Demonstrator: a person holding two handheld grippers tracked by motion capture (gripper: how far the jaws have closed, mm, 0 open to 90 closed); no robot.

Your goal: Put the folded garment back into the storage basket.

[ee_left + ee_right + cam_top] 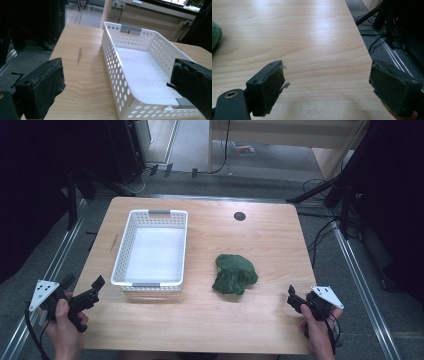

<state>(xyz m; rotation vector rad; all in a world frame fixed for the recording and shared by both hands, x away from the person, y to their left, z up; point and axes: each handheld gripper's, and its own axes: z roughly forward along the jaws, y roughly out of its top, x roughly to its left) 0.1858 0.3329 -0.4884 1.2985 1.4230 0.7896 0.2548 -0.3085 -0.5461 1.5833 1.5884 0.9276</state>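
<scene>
A crumpled green cloth (235, 274) lies on the wooden table (260, 235), right of centre. An empty white perforated basket (150, 250) stands to its left. My left gripper (95, 290) is held at the table's front left corner, open, with nothing between its jaws. In the left gripper view that gripper (117, 85) points at the basket (112, 65), whose near corner lies just ahead. My right gripper (291, 298) hovers open near the front right corner. In the right gripper view it (327, 85) frames bare wood, with the cloth's edge (215, 35) at far left.
A round cable hole (240, 216) sits near the table's far edge. A dark streak (80, 55) marks the wood left of the basket. Stands and cables (330, 190) crowd the floor to the right, past the table's right edge (362, 42).
</scene>
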